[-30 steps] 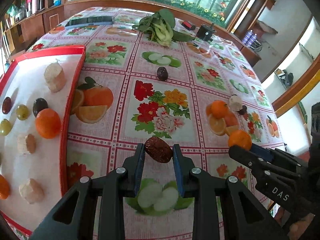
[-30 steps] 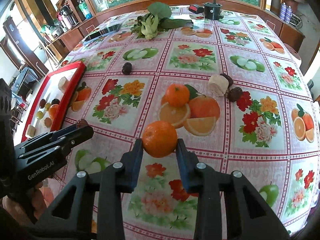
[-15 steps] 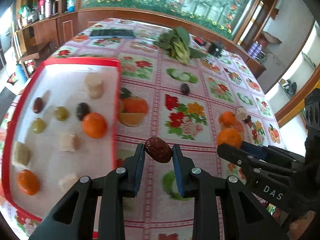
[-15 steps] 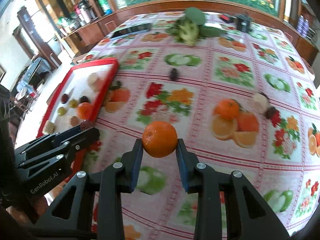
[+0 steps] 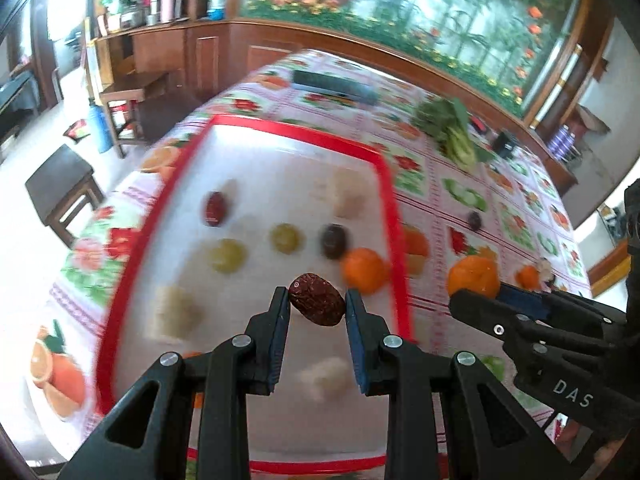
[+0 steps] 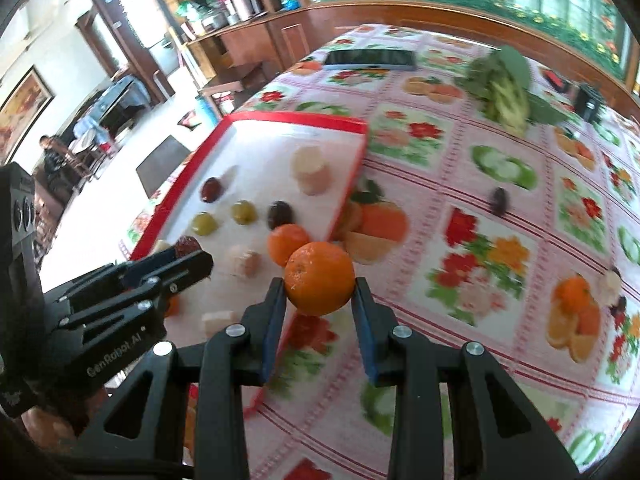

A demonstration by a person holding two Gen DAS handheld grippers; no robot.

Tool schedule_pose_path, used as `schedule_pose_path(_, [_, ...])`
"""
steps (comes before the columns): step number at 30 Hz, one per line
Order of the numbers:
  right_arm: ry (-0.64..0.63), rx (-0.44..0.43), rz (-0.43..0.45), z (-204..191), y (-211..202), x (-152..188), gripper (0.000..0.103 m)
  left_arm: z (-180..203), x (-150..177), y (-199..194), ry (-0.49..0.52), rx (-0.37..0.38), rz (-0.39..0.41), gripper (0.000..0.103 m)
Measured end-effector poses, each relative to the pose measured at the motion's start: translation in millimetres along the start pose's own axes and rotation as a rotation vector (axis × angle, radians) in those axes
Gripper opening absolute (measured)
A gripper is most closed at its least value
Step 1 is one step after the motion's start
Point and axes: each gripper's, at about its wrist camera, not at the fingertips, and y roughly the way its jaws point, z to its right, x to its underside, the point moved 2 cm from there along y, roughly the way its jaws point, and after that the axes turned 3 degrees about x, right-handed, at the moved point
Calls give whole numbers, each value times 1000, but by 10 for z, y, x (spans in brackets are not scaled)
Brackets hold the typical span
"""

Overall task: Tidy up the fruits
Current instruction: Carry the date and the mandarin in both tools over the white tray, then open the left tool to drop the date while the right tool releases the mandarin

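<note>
Date (image 5: 317,304) clamped in left gripper (image 5: 318,311) above tray (image 5: 280,130) near its right edge, orange (image 6: 319,278) clamped in right gripper (image 6: 320,292) just past that edge over tablecloth (image 6: 480,272), tray holding another orange (image 5: 365,271), dates, green fruits, pale chunks

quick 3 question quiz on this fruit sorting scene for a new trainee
1. True or false: the left tool grips a red date.
2. What does the right tool hold? A) a green fruit B) an orange C) a leafy vegetable
3. What colour is the rim of the tray?

Key
1. True
2. B, the orange
3. Red
</note>
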Motion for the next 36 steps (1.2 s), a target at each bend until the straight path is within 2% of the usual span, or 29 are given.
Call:
schedule_pose_path(8, [-61, -62, -55, -378, 282, -20, 36, -464, -55, 19, -63, -77, -2, 27])
schedule_pose_path(11, [-60, -74, -76, -428, 362, -14, 36, -560, -54, 66, -90, -74, -9, 27])
schedule_pose_path(16, [-71, -86, -110, -464, 445, 51, 36, -472, -65, 107, -61, -72, -12, 27])
schedule_pose_path(19, [-84, -85, -122, -478, 501, 81, 36, -390, -20, 127, -47, -29, -32, 27])
schedule_pose_path(22, [-90, -76, -134, -479, 561, 102, 37, -317, 31, 188, -13, -37, -57, 28])
schedule_pose_path(24, [-90, -80, -129, -470, 564, 100, 37, -351, 33, 227, -38, -5, -65, 28])
schedule_pose_path(27, [-95, -81, -129, -472, 571, 96, 37, -343, 19, 236, -24, -33, -62, 28])
schedule_pose_path(33, [-116, -66, -122, -493, 546, 106, 37, -345, 33, 225, -29, -31, -70, 28])
schedule_pose_path(36, [-132, -54, -119, -505, 527, 113, 40, -322, 47, 217, -30, -30, -75, 35])
